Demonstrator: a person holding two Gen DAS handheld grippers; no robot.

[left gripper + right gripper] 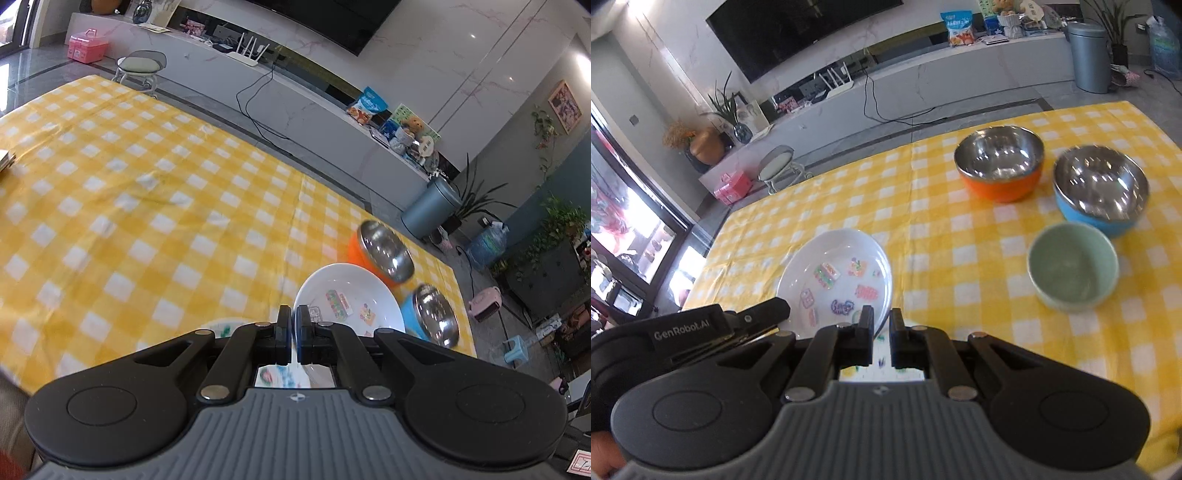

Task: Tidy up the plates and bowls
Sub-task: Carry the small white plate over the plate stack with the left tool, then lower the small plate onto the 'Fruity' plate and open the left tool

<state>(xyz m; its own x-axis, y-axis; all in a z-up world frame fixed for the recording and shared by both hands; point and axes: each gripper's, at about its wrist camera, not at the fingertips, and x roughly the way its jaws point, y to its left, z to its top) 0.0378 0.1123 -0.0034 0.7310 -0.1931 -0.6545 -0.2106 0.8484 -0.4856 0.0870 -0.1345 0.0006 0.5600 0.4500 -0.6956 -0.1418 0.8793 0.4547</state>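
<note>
Presently, all places are given relative to the white patterned plate [836, 275], which lies on the yellow checked tablecloth [960, 236] toward the table's left edge in the right wrist view.

Left of the plate: the left gripper [294, 325] enters low at that side, jaws closed and empty; its own camera shows the fingertips over the plate's near rim. Whether they touch the rim cannot be told.

At the plate's near edge: the right gripper [881, 326], jaws nearly together with nothing between them. More printed ware shows beneath the fingers, too hidden to identify.

Right of the plate and farther back: an orange bowl with a steel liner [999, 164]. Right of that, well apart from the plate: a blue bowl with a steel liner [1102, 190]. In front of the blue bowl, just beside it: a small pale green bowl [1073, 266]. All three stand upright and unstacked.

Handling assessment: the plate looks like glazed ceramic, stiff, slick and breakable; a rim pinch is advised, kept level. The steel-lined bowls are probably light and robust; take them by the rim wall. The green bowl appears ceramic, so it should be set down gently.
</note>
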